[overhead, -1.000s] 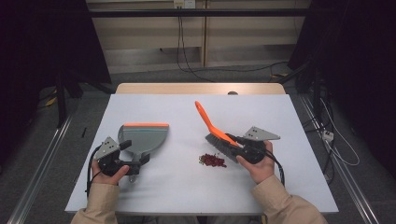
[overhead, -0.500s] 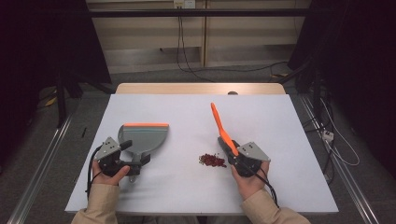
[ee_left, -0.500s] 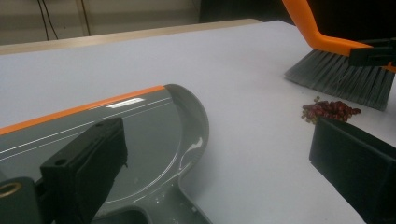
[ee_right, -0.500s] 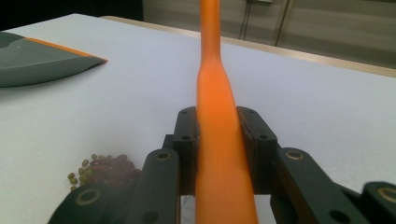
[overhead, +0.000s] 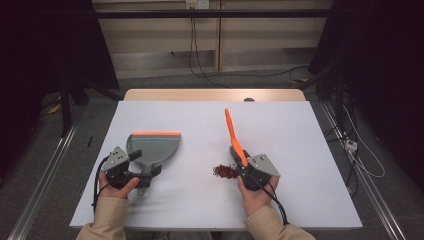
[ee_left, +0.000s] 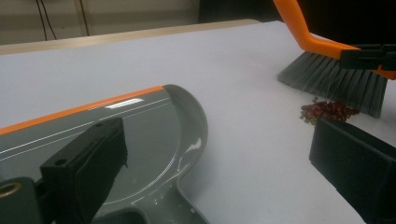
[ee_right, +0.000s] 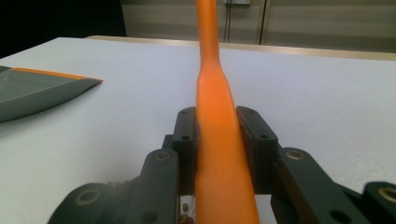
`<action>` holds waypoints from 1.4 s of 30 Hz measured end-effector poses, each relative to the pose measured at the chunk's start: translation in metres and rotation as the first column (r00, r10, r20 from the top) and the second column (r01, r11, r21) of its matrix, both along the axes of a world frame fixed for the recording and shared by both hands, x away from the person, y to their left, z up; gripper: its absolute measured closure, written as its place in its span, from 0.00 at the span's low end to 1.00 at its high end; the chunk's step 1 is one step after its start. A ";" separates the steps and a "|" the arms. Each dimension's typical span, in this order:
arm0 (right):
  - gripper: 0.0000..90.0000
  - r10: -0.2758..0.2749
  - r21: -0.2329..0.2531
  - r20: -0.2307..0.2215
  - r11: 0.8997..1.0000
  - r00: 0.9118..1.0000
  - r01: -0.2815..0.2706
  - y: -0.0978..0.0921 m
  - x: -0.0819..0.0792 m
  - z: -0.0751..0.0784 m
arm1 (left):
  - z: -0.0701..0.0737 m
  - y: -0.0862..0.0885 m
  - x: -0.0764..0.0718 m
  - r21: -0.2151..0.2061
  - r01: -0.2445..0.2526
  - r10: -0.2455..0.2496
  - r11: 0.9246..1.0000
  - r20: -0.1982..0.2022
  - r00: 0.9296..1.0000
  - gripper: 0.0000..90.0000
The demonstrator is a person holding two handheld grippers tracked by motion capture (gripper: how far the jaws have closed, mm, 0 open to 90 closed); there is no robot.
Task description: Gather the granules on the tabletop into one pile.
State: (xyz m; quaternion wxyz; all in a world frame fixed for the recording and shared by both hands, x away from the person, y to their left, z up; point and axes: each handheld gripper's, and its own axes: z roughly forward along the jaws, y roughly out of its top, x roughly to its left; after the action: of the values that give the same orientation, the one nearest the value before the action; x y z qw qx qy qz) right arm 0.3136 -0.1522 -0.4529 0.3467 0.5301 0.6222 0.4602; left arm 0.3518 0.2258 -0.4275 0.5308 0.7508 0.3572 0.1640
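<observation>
Swung toward the table's near edge since a second ago, the brush [overhead: 234, 135] now stands bristles-down just beside the red crumbs [overhead: 224, 171], clamped in the right tongs [overhead: 246, 167]. Toward the near left corner, the grey dustpan [overhead: 152, 147] lies flat, its handle between the left tongs [overhead: 145, 169], whose jaws stand apart.

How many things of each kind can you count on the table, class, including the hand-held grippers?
Dustpans: 1, the grey dustpan
Brushes: 1, the orange brush
Crumb piles: 1, the red pile
Grippers: 2, the left gripper and the right gripper
Total: 5
</observation>
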 end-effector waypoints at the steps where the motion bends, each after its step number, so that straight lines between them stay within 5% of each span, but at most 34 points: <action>1: 0.79 0.000 0.006 0.000 1.000 1.000 0.000 0.001 0.001 0.000 | 0.000 0.000 0.000 0.000 0.000 0.000 1.000 0.000 1.000 0.04; 13: 0.79 0.000 0.041 0.011 0.999 1.000 -0.001 0.008 0.012 -0.001 | 0.000 0.001 0.000 0.001 -0.003 0.003 1.000 0.001 1.000 0.05; 21: 0.79 0.018 0.063 0.021 0.998 1.000 -0.019 -0.012 0.016 0.009 | 0.001 0.000 -0.003 0.011 0.003 -0.003 1.000 0.002 1.000 0.04; 34: 0.79 0.085 -0.001 -0.079 0.996 0.993 -0.085 -0.056 0.016 0.010 | 0.000 -0.008 -0.005 0.043 0.012 -0.011 0.999 -0.030 0.999 0.04; 38: 0.73 0.129 -0.024 -0.167 0.991 0.977 -0.135 -0.056 0.019 0.016 | 0.001 -0.008 -0.006 0.052 0.007 -0.005 0.999 -0.041 0.999 0.05; 42: 0.72 0.122 -0.020 -0.193 0.992 0.974 -0.128 -0.059 0.022 0.023 | 0.001 -0.007 -0.007 0.060 0.014 -0.011 0.998 -0.045 0.999 0.05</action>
State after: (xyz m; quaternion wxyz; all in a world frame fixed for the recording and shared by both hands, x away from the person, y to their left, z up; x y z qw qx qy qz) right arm 0.3356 -0.2109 -0.4303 0.2640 0.5262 0.6920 0.4178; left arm 0.3452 0.2186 -0.4265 0.5008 0.7722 0.3591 0.1547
